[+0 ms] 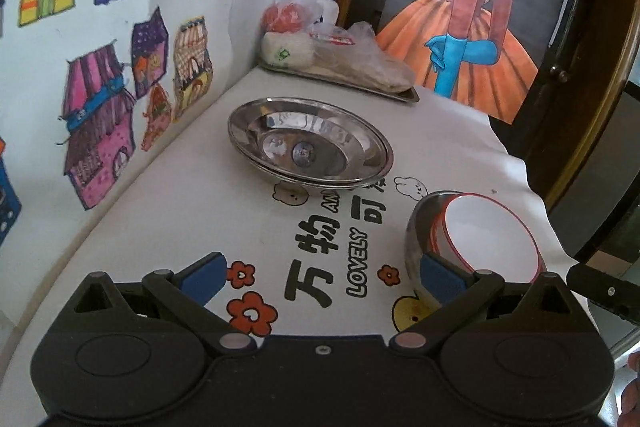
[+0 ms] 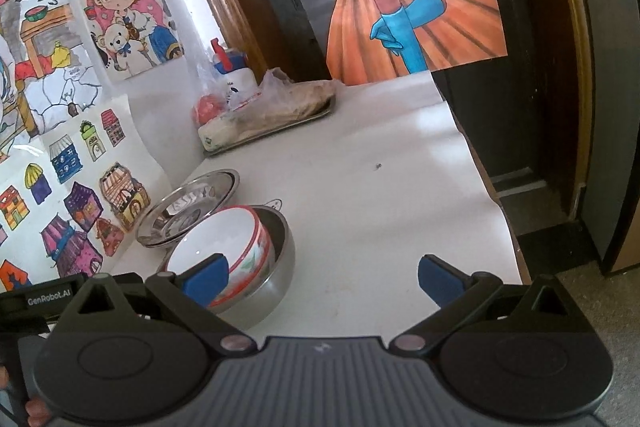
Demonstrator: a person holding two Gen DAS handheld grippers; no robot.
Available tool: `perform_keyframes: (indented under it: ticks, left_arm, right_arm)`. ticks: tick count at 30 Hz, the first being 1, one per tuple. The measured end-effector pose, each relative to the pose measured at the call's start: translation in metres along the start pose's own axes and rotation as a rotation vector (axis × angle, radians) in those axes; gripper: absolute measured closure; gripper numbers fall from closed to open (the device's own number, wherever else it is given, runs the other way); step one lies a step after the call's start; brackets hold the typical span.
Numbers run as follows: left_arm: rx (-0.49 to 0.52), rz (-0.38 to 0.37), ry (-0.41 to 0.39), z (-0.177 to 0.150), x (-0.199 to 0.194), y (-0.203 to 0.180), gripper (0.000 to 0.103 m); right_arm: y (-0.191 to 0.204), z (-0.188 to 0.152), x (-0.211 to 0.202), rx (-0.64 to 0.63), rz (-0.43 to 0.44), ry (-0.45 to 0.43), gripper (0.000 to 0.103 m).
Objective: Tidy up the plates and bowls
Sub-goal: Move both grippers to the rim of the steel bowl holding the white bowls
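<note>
Stacked steel plates (image 1: pixel 308 143) sit on the white printed tablecloth (image 1: pixel 180 211) near the wall. A white bowl with a red rim (image 1: pixel 488 235) lies tilted inside a steel bowl (image 1: pixel 416 239) at the right. My left gripper (image 1: pixel 322 277) is open and empty, its right finger in front of the steel bowl. In the right wrist view the white bowl (image 2: pixel 216 247) rests in the steel bowl (image 2: pixel 276 267), with the steel plates (image 2: pixel 188 207) behind. My right gripper (image 2: pixel 322 279) is open and empty, its left finger in front of the white bowl.
A metal tray (image 1: pixel 400 93) with bagged food and a bottle stands at the back by the wall; it also shows in the right wrist view (image 2: pixel 304 119). Drawings cover the left wall. The table edge (image 2: pixel 484 179) drops off at the right beside a dark door.
</note>
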State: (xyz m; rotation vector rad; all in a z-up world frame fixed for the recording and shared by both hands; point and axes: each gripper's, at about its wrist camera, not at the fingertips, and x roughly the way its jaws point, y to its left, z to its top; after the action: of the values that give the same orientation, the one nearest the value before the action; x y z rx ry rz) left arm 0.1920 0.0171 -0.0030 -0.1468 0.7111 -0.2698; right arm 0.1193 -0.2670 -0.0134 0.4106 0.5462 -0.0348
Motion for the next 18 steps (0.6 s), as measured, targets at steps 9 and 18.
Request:
perform_keyframes:
  ticks: [9,18]
  left_arm:
    - [0.01,-0.048,0.028,0.01,0.016,-0.003,0.004]
    - [0.02,-0.108,0.095,0.017,0.031,-0.009,0.021]
  right_arm:
    - [0.002,0.006,0.015,-0.037,-0.031,0.034,0.003]
    - [0.011,0.02,0.031,-0.129,-0.019,0.119,0.018]
